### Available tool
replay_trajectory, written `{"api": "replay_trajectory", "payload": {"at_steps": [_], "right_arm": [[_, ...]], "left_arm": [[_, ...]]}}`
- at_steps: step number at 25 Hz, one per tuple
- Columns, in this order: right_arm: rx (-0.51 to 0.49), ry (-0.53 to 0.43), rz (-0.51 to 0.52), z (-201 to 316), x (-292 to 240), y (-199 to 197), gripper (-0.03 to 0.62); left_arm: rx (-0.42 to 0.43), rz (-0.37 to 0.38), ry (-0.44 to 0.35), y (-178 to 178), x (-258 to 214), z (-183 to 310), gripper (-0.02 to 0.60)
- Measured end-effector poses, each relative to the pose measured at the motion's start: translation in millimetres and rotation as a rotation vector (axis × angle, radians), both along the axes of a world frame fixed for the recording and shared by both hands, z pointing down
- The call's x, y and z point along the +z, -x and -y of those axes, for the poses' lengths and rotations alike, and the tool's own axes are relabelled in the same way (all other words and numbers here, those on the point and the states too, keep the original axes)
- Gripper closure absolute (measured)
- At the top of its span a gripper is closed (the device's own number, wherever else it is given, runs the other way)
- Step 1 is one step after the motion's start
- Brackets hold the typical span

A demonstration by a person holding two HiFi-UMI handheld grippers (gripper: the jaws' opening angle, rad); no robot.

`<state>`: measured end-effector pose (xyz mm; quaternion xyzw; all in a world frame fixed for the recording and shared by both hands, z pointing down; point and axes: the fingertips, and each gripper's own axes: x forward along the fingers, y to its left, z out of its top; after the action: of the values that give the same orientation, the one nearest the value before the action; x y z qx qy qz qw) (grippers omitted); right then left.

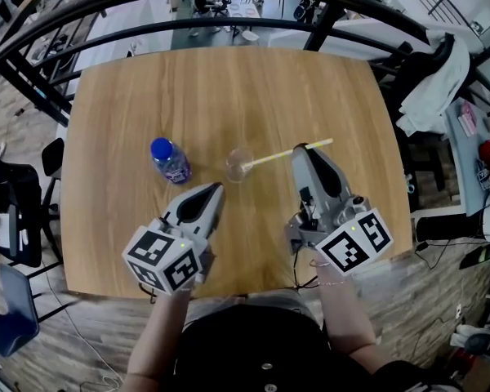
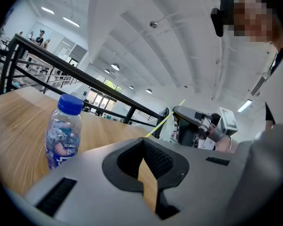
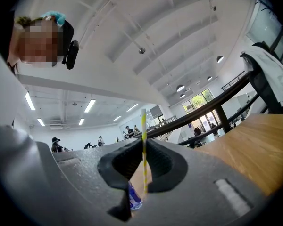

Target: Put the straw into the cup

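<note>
Wide wooden tabletop [image 1: 229, 88], and over its near side the left gripper [image 1: 217, 186] sits clenched and empty, close to the blue-capped bottle [image 1: 171, 162] and the clear cup [image 1: 238, 164]. The right gripper [image 1: 300, 150] is clamped on the yellow striped straw [image 1: 273, 157] — it slants down leftward, low end right at the cup's rim.

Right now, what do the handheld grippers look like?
Grey tapered shells on left gripper and right gripper, black ribbed pads inside the tongs. Each carries a white cube with black square markers. Dark cable below the right one. Black top worn.
</note>
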<state>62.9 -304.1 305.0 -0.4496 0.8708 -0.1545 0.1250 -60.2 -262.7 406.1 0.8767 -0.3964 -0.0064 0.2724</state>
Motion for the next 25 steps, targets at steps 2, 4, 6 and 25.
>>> {"api": "replay_trajectory", "payload": {"at_steps": [2, 4, 6, 25], "right_arm": [[0.002, 0.000, -0.004, 7.3, 3.5, -0.3, 0.574], [0.000, 0.011, -0.010, 14.4, 9.9, 1.0, 0.574], [0.000, 0.027, -0.021, 21.0, 17.3, 3.2, 0.574], [-0.025, 0.192, -0.122, 53.4, 104.8, 34.3, 0.572]], "left_arm": [[0.001, 0.001, 0.005, -1.2, 3.6, 5.2, 0.565], [-0.003, -0.001, 0.014, -1.4, 7.9, 10.9, 0.565], [-0.008, -0.006, 0.027, -0.9, 12.5, 16.2, 0.565], [0.043, -0.006, 0.124, -6.5, 60.9, 36.5, 0.565]]}}
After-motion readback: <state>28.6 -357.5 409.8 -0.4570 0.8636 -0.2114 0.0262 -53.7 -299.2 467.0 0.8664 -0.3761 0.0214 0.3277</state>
